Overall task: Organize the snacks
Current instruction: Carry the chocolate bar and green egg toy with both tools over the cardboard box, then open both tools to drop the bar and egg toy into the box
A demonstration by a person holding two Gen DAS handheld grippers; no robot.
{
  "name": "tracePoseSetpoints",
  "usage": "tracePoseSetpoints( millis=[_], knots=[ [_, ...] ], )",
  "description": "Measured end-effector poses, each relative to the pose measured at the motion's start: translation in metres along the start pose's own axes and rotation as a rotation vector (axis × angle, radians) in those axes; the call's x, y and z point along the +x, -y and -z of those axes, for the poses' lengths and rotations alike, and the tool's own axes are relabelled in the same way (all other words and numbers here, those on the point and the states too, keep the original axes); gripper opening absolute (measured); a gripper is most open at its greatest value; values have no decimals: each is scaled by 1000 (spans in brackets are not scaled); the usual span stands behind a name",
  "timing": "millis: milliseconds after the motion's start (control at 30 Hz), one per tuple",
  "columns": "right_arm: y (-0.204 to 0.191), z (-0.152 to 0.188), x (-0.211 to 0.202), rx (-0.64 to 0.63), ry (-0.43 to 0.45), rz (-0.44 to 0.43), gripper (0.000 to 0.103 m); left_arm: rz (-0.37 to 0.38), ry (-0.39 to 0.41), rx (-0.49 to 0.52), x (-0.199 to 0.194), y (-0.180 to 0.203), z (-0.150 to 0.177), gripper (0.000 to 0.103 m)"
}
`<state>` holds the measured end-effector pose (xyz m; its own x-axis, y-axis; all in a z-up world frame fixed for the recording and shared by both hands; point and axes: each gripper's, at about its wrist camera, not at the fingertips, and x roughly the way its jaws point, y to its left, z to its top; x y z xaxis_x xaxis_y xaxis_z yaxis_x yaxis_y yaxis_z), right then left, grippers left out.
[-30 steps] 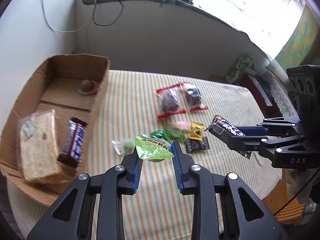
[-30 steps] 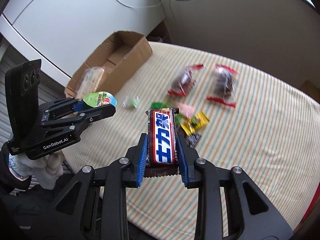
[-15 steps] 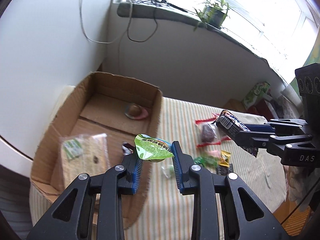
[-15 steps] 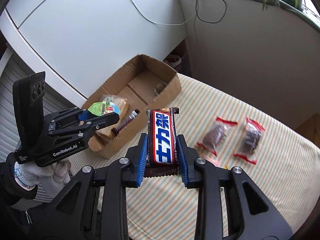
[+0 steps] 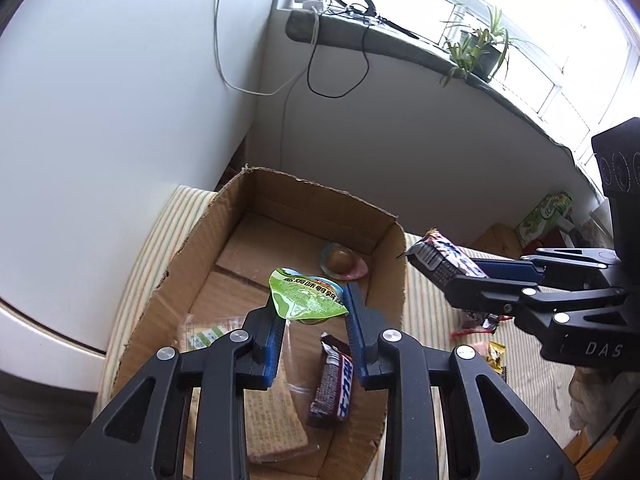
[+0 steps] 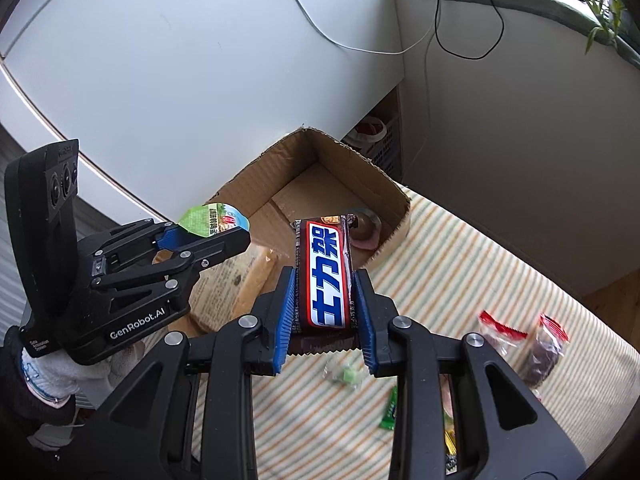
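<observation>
1. Pinching a green-lidded jelly cup (image 5: 307, 299) between its blue pads, the left gripper (image 5: 312, 312) hangs above the open cardboard box (image 5: 390, 276), the cup's foil lid facing up.
2. The right gripper (image 6: 324, 300) clamps a brown chocolate bar (image 6: 325, 280) with a blue-and-white label; the bar stands lengthwise between the pads, over the striped cloth (image 6: 460, 264) just beside the box's near corner.
3. In the left wrist view, the right gripper comes in from the right with its bar pointing at the box wall.
4. Inside the box lie a second chocolate bar (image 5: 334, 384) of the same kind, a clear-wrapped pack of wafers (image 5: 272, 412) beside it, and, farther back, a small round brown sweet in a pale wrapper (image 5: 342, 262).
5. On the cloth outside the box lie two dark snacks in red-ended clear wrappers (image 6: 524, 344), a small pale green candy (image 6: 346, 372) and a green packet (image 6: 390, 408); other wrappers near the right gripper's arm are partly hidden and hard to identify.
6. A white-gloved hand (image 6: 60, 364) holds the left gripper.
7. Beyond the box rise a white wall with hanging cables (image 5: 320, 68) and a windowsill with a potted plant (image 5: 476, 50).
</observation>
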<state>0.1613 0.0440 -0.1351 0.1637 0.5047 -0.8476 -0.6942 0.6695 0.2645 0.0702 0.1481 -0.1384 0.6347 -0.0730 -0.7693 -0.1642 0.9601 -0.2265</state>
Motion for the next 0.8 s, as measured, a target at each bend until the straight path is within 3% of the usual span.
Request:
tracePoseSetpoints(
  millis=[267, 567, 667, 800],
  knots=[
    [-5, -11, 26, -14, -41, 8, 30, -17, -24, -6, 11, -3, -3, 27],
    [0, -16, 29, 7, -40, 1, 30, -31, -58, -18, 19, -9, -7, 29],
    [2, -16, 23, -1, -31, 10, 31, -36, -61, -31, 19, -12, -8, 39],
    [7, -12, 13, 12, -18, 2, 33, -37, -52, -30, 16, -12, -7, 39]
  ],
)
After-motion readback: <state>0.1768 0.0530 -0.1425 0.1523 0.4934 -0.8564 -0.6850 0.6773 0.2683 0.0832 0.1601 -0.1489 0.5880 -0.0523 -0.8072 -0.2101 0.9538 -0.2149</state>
